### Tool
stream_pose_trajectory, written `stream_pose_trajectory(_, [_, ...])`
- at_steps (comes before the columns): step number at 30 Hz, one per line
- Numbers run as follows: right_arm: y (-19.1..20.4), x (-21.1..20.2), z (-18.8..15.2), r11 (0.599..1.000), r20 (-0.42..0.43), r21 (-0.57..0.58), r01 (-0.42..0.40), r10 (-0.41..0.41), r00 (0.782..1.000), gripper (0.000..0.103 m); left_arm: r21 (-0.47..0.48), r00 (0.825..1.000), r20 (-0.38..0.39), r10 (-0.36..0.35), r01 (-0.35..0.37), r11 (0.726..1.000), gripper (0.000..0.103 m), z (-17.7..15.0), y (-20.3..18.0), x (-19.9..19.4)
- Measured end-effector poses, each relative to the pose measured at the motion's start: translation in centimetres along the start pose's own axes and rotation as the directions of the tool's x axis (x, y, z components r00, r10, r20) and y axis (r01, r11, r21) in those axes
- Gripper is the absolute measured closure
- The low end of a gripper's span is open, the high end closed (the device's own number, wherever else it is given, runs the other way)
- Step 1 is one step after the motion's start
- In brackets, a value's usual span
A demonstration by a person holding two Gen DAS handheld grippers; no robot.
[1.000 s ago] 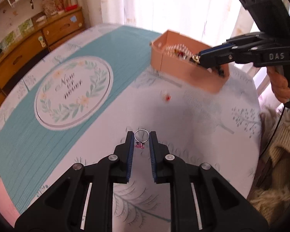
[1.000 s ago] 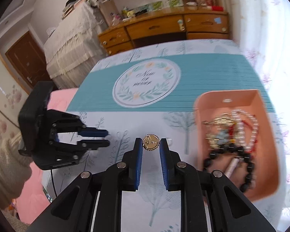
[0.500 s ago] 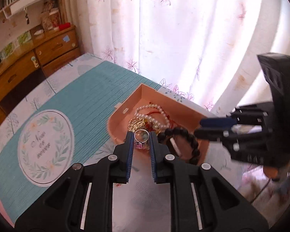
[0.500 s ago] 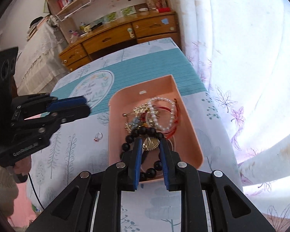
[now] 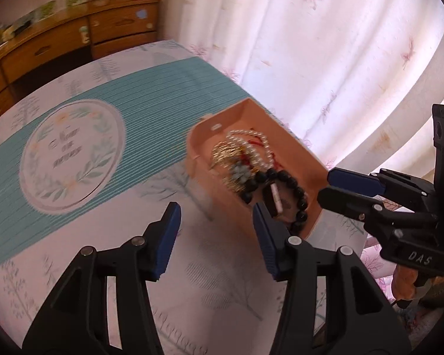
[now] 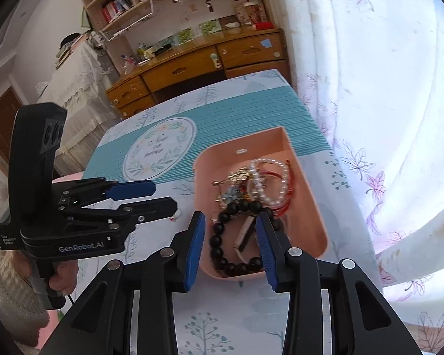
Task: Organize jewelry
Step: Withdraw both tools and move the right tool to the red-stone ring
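Both grippers' fingers point(image 6: 196, 245) spread, empty; tray point(image 6: 310, 207) ahead w/ jewelry point(image 6: 251, 189).

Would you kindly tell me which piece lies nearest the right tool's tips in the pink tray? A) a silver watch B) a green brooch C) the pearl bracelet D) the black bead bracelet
D: in the right wrist view the black bead bracelet lies at the near end of the pink tray, between the open tips of the right tool, while the pearl bracelet sits farther back.
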State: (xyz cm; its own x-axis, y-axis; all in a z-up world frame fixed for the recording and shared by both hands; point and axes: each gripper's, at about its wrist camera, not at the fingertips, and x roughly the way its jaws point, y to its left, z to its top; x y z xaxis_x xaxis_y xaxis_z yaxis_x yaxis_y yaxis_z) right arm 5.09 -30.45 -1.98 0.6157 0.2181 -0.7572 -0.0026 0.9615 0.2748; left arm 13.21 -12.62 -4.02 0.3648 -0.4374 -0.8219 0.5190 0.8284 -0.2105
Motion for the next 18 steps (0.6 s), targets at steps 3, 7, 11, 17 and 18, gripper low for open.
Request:
stream_pose_trajectory(3, [2.4, 0.5, -0.4, 0.998, -0.014, -0.050, -0.041, 0.040, 0.999, 0.067, -0.054, 0.997, 0.031, 0.067, -0.065, 0.996, 0.055, -2.7, 2.1, -1.9])
stream_pose_trajectory(7, [5.9, 1.7, -1.2, 0.989, -0.043, -0.127, -0.073, 0.068, 0.997, 0.067, -0.181, 0.990, 0.023, 0.142, -0.136, 0.974, 0.055, -6.2, 5.5, -3.6])
stream_pose_trajectory(11, [9.0, 3.7, -1.9, 0.976, -0.090, -0.192, -0.098, 0.081, 0.993, 0.067, -0.322, 0.981, 0.034, 0.191, -0.170, 0.931, 0.055, -9.4, 8.4, -5.6])
stream_pose_trajectory(17, [11.4, 8.4, -2.5, 0.977, -0.182, -0.175, -0.120, 0.088, 0.979, 0.067, -0.415, 0.977, 0.033, 0.212, -0.180, 0.892, 0.055, -12.7, 10.6, -6.7])
stream_pose_trajectory(18, [11.5, 9.1, -2.6, 0.978, -0.187, -0.176, -0.113, 0.080, 0.979, 0.067, -0.416, 0.977, 0.032, 0.211, -0.179, 0.892, 0.055, -13.0, 10.7, -6.7])
